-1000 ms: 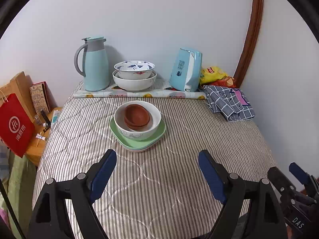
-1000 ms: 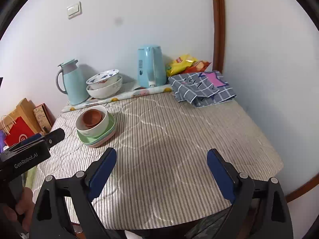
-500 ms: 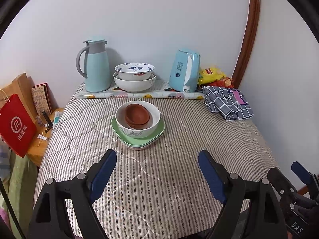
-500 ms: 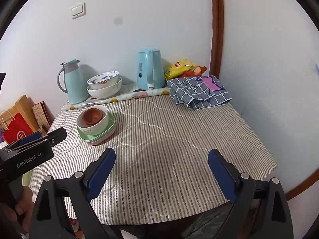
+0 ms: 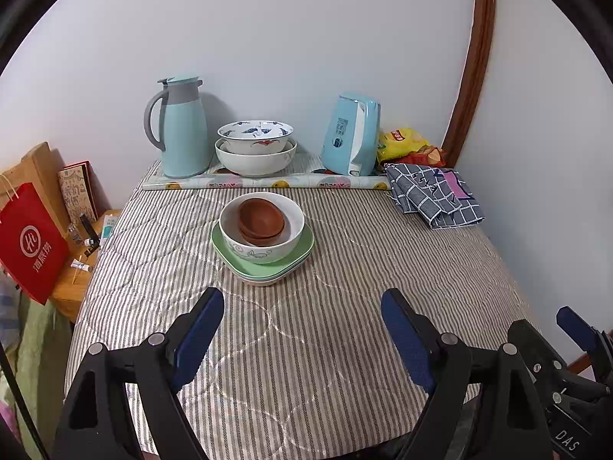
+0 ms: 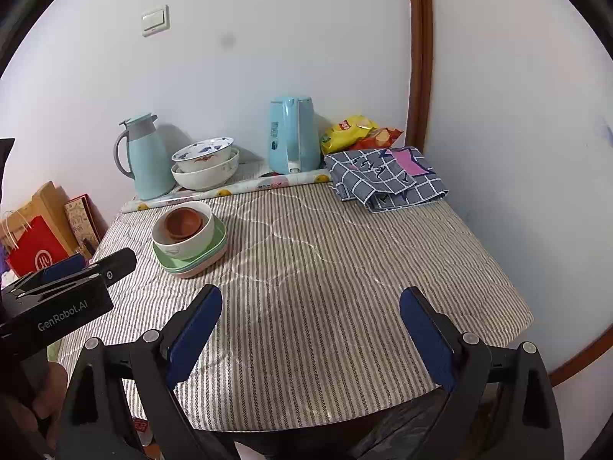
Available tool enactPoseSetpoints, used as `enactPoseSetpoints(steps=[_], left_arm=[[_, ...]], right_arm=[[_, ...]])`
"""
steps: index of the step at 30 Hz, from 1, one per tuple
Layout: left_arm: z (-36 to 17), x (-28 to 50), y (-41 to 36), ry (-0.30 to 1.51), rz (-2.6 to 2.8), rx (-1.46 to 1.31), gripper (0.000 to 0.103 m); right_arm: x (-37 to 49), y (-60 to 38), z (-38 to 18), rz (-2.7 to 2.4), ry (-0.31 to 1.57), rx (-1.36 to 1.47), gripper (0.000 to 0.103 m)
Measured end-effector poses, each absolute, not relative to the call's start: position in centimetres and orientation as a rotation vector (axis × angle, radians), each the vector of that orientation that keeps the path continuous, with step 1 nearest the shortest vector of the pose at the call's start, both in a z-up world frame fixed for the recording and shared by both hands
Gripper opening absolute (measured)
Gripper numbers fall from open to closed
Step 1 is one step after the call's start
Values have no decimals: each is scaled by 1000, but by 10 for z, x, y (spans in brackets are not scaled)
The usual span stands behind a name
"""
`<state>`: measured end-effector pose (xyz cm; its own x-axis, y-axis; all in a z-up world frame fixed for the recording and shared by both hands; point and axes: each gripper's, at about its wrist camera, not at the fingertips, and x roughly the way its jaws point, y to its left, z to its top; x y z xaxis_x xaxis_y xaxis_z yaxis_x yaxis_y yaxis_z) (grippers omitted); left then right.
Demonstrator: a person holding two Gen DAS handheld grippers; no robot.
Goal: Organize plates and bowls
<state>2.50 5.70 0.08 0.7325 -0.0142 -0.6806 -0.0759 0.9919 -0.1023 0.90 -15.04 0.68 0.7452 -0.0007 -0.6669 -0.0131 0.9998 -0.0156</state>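
Note:
A stack stands mid-table: brown bowls (image 5: 261, 218) inside a white bowl (image 5: 264, 245) on green plates (image 5: 297, 258). The same stack shows in the right wrist view, with the brown bowls (image 6: 183, 222), the white bowl (image 6: 191, 243) and the green plates (image 6: 214, 251). Two larger bowls, a blue-patterned one (image 5: 254, 136) in a white one (image 5: 254, 161), sit nested at the back. My left gripper (image 5: 302, 335) is open and empty, near the table's front edge. My right gripper (image 6: 310, 329) is open and empty, over the front right of the table.
A light blue jug (image 5: 180, 130), a blue kettle (image 5: 352, 140), snack bags (image 5: 406, 145) and a folded checked cloth (image 5: 433, 193) line the back and right. A red bag (image 5: 32, 241) stands left of the striped table (image 5: 345, 268). A wall is on the right.
Both grippers have drawn back from the table and risen a little, so the stack looks farther away. Nothing on the table has moved.

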Motion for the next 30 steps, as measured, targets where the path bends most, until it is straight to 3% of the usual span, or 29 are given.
enactPoseSetpoints(steps=[30], left_arm=[[5, 18, 60, 736, 37, -128, 83]], right_arm=[[6, -144, 6, 22, 723, -20, 93]])
